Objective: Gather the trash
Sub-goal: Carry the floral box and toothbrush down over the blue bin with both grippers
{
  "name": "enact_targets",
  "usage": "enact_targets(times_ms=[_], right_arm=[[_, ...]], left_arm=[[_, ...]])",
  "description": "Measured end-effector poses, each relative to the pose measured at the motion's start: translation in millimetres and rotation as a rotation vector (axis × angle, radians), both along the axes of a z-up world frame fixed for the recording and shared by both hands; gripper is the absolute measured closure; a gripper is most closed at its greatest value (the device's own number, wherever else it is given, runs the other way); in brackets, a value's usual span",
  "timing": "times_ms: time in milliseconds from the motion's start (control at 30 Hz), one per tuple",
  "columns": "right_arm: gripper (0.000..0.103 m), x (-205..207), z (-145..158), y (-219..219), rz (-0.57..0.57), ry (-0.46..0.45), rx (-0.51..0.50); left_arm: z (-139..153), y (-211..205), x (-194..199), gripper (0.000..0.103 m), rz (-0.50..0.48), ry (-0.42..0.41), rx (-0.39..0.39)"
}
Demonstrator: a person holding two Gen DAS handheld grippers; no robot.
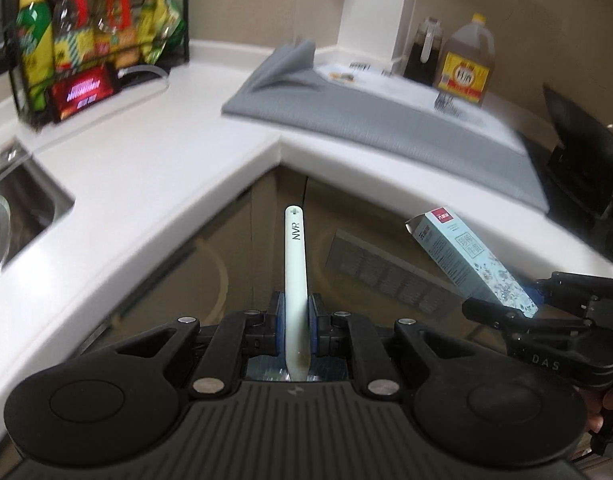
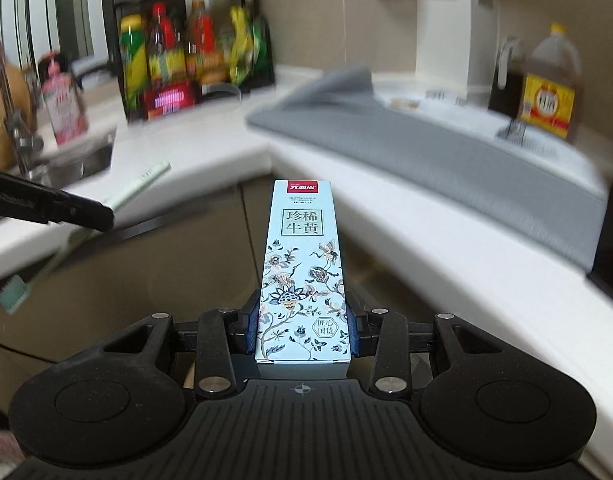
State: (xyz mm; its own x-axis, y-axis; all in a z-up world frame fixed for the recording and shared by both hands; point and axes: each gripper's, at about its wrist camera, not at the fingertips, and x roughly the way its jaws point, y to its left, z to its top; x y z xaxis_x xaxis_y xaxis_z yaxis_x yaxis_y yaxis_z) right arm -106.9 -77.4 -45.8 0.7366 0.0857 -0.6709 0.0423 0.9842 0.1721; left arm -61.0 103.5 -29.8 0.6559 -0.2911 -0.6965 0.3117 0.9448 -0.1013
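White corner countertop (image 1: 154, 152), grey mat (image 1: 386, 128)

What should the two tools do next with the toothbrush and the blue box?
Probably carry both away toward a trash bin, which neither view shows. The left tool is shut on the toothbrush, the right tool on the blue box, and both hang off the white counter, in front of the cabinets.

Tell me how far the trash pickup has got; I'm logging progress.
Done: both pieces are off the counter. In hand: the left tool is shut on a toothbrush, and the right tool is shut on a blue box, both held in front of the cabinets. Left: dropping them in a bin, though none shows in either view.
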Motion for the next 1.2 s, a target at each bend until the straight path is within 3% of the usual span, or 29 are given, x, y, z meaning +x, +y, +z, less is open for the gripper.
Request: enact_targets(times_ms=[200,400,1200], right_arm=[[0.061,-1,-24,17,0.024,0.09,0.016],[0.061,3,-35,31,0.061,0.138,-0.018],[0.061,19,-53,42,0.099,0.215,-0.041]], left_arm=[[-40,13,-9,0.09,0.066,0.066,0.014],[-59,17,-13,0.09,0.079,0.107,0.015],[-78,4,-2,0.09,0.048,0.165,0.012]])
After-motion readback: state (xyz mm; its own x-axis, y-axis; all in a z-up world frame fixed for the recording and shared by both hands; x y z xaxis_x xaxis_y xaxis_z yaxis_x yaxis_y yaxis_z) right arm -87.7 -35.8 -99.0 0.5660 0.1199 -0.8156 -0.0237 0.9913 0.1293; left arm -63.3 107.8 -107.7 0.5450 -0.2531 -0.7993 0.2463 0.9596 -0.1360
